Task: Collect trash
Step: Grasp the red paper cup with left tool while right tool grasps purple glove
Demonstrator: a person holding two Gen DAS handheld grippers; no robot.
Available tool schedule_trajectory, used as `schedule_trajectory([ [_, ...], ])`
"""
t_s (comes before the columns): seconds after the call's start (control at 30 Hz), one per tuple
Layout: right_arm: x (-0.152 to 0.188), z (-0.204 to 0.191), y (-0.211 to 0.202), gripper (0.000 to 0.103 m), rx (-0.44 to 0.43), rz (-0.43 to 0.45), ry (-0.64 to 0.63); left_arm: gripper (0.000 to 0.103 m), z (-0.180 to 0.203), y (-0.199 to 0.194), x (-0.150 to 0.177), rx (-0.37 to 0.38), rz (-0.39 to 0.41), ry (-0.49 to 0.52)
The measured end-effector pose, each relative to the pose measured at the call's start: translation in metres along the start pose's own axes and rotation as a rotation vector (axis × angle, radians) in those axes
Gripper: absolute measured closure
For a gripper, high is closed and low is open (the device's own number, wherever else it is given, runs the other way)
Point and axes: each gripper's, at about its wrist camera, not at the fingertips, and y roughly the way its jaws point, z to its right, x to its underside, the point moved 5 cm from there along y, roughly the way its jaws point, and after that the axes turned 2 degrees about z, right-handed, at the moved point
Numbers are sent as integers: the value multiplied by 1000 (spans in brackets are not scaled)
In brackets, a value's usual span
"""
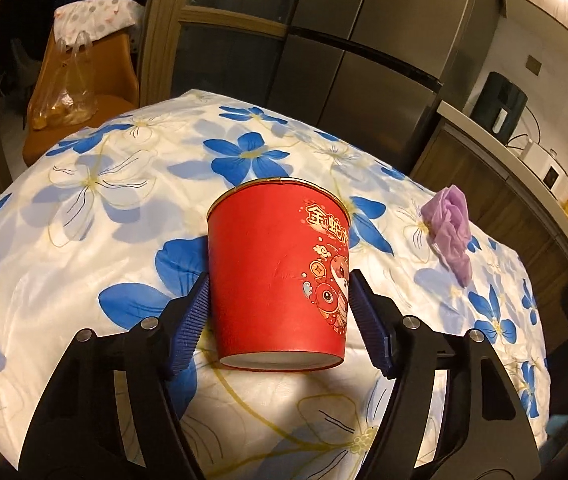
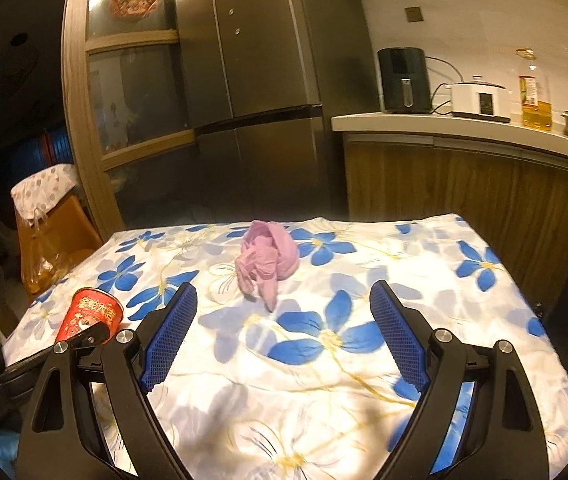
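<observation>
My left gripper [image 1: 278, 300] has its blue pads [image 1: 190, 320] against both sides of the red paper cup [image 1: 276, 280], which stands upright on the flowered tablecloth [image 1: 124, 184]; the pads look to be touching its wall on the left and on the right, so I have the cup pinched between them. The cup is the landmark here: the crumpled purple bag [image 1: 449, 228] lies on the cloth well to its right and a little farther back. My right gripper [image 2: 284, 328] hangs wide apart with nothing between its pads, over the cloth to the right of the cup [image 2: 88, 316]; the purple bag [image 2: 268, 260] lies just beyond its tips. Behind the table, past the cup, stands the steel fridge [image 1: 363, 60].
</observation>
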Motion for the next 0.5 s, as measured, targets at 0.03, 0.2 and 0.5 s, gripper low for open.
schedule_trajectory([
  [0.03,0,-1,4,18,-2,-4,-4,37,0,0,0,5,2,-2],
  [0.2,0,-8,39,19,0,-41,-14,38,-3,-5,0,29,31,-26],
  [0.5,-2,-8,102,28,3,-159,58,38,-4,-11,-2,35,66,-34],
])
